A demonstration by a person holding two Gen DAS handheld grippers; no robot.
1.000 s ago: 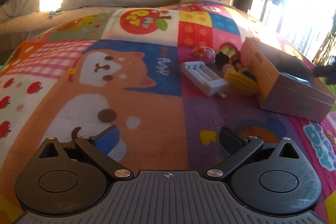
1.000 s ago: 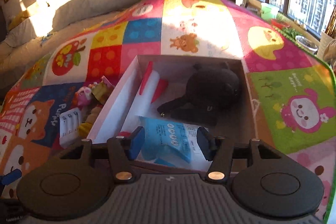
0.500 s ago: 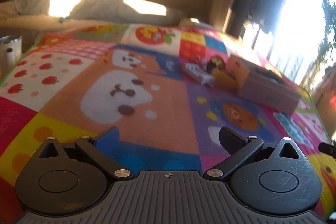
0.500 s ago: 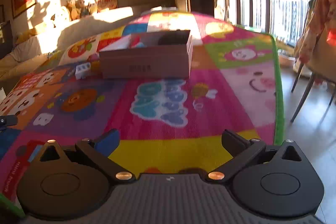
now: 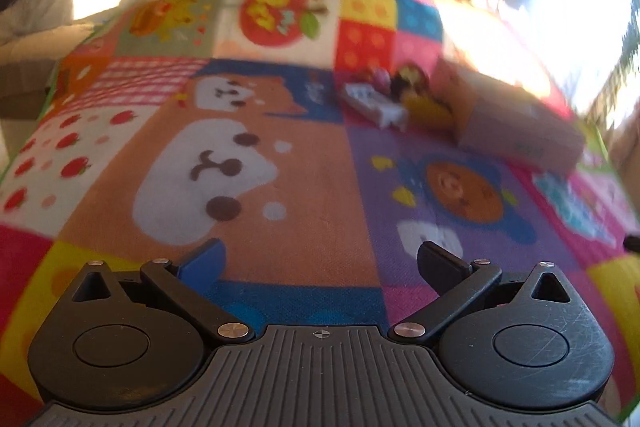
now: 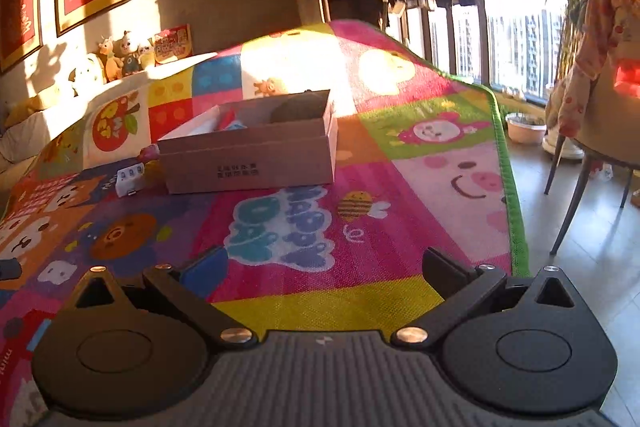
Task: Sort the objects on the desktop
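Observation:
An open cardboard box (image 6: 256, 157) stands on the colourful play mat (image 6: 360, 187); a dark round thing (image 6: 298, 107) and red and blue items show inside it. Left of the box lie a white battery charger (image 6: 129, 179) (image 5: 374, 103), a yellow toy (image 5: 426, 109) and small dolls (image 5: 404, 77). In the blurred left wrist view the box (image 5: 516, 127) sits far right. My left gripper (image 5: 320, 263) is open over the mat, well short of the items. My right gripper (image 6: 324, 269) is open and empty near the mat's front.
The mat's green edge (image 6: 506, 167) drops to a tiled floor with chair legs (image 6: 576, 203) on the right. A sofa with plush toys (image 6: 120, 57) and framed pictures lie beyond. The other gripper's tip (image 6: 10, 267) shows at far left.
My right gripper has drawn back from over the box toward the mat's front, with its jaws standing wider. My left gripper pulled away from the toys, then came a little closer again.

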